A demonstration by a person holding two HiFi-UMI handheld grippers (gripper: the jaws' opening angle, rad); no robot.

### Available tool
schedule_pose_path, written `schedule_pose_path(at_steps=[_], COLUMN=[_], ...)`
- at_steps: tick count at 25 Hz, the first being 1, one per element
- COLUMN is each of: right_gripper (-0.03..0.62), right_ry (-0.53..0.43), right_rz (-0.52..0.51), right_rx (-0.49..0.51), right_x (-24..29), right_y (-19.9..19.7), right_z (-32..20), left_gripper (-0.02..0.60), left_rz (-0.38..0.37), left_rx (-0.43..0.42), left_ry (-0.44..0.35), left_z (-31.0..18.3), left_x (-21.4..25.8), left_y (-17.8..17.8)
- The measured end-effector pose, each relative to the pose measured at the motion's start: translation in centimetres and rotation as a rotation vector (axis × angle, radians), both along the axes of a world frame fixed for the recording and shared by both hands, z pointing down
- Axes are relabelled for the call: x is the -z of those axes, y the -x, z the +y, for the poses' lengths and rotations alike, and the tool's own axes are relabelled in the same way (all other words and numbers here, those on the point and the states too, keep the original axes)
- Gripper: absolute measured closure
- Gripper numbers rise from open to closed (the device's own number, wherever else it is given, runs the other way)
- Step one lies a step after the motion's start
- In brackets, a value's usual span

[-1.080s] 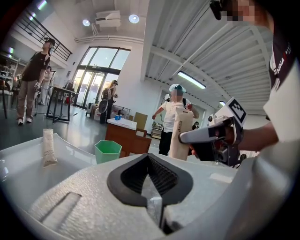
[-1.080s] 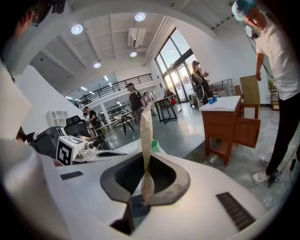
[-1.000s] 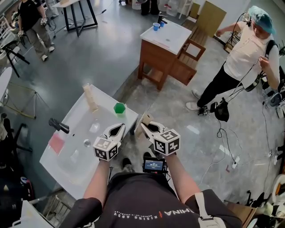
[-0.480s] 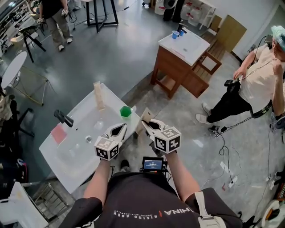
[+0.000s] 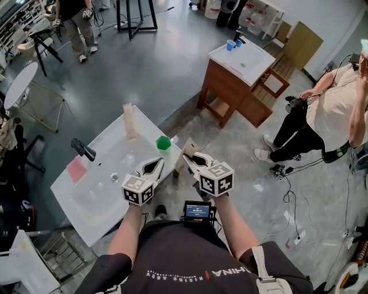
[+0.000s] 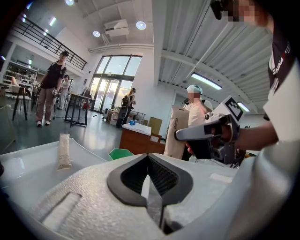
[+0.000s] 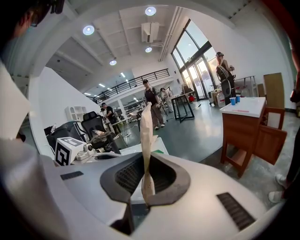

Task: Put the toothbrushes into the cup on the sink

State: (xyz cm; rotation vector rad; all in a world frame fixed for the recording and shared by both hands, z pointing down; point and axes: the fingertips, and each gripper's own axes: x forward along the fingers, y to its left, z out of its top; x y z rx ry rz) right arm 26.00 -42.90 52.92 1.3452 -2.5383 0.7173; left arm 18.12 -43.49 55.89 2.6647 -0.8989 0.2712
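A green cup (image 5: 164,143) stands at the right corner of the white sink (image 5: 100,201). A paper-wrapped toothbrush (image 5: 130,122) lies on the sink's far edge, also seen as a pale packet (image 6: 63,151) in the left gripper view. My right gripper (image 5: 192,159) hangs just right of the cup, off the sink's edge, shut on a second beige paper-wrapped toothbrush (image 7: 146,136) that sticks up from between its jaws. My left gripper (image 5: 154,165) hovers over the sink's near right edge, below the cup, its jaws shut with nothing between them.
A black faucet (image 5: 83,150) and a pink pad (image 5: 75,170) sit at the sink's left. A wooden vanity (image 5: 236,86) with blue cups (image 5: 231,44) stands beyond. A person (image 5: 330,112) stands at the right, another person (image 5: 75,17) at the far left. Cables lie on the floor.
The head view has swung a little, shifting the scene. Both grippers stay put near the cup, the right one still holding its wrapped toothbrush.
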Motion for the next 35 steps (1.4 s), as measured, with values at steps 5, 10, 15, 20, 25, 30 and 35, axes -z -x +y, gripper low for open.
schedule_pose_path(at_steps=[5, 10, 15, 20, 25, 30, 35], right_gripper=[0.559, 0.559, 0.559, 0.557, 0.557, 0.557, 0.557], right_ry=[-0.012, -0.044, -0.083, -0.113, -0.131, -0.128, -0.106], right_rz=[0.005, 0.006, 0.007, -0.005, -0.011, -0.012, -0.001], right_rx=[0.003, 0.014, 0.025, 0.044, 0.066, 0.096, 0.105], right_x=[0.5, 1.9, 3.6, 5.0, 5.7, 5.8, 4.5], right_y=[-0.1, 0.1, 0.7, 1.6, 2.4, 3.4, 4.0], right_z=[-0.3, -1.4, -3.1, -5.0, -7.0, -8.7, -10.2], left_gripper=[0.571, 0.571, 0.571, 0.571, 0.571, 0.571, 0.571], left_rz=[0.002, 0.009, 0.015, 0.016, 0.015, 0.013, 0.009], left_rx=[-0.002, -0.001, 0.016, 0.044, 0.069, 0.098, 0.123], left_ry=[-0.006, -0.019, -0.046, -0.060, -0.066, -0.062, -0.045], left_z=[-0.2, -0.9, -2.0, -3.0, -4.3, -5.5, -6.6], left_x=[0.4, 1.0, 2.2, 2.9, 2.9, 2.9, 2.2], left_y=[0.0, -0.1, 0.6, 1.6, 2.2, 3.1, 4.0])
